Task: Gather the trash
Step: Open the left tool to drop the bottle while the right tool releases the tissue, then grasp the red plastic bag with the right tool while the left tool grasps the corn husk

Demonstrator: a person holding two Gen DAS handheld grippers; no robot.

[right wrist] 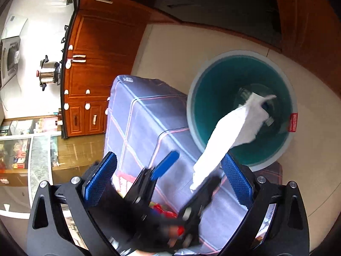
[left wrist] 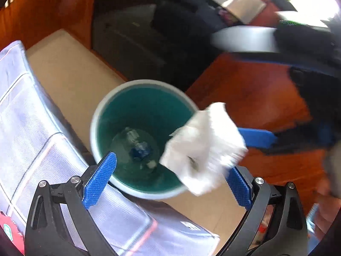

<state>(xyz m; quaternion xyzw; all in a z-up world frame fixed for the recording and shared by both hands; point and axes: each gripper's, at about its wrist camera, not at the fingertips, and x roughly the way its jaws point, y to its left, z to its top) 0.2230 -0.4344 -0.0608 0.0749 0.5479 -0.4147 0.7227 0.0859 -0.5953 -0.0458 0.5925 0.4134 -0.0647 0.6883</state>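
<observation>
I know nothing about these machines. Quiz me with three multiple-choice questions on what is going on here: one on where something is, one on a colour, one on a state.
1. Where is the white tissue?
A. On the stove
B. Over the rim of the bin
C. Under the checked bag

2. What colour is the bin's inside?
A. Red
B. Yellow
C. Teal

3. How do the fingers of the left gripper stand?
A. Spread wide apart
B. Clamped on the tissue
C. Out of sight

Answers:
1 B, since the tissue overlaps the bin's rim in both views.
2 C, since the inner wall is teal under a pale rim.
3 A, since the blue fingers sit far apart with the bin's opening showing between them.
</observation>
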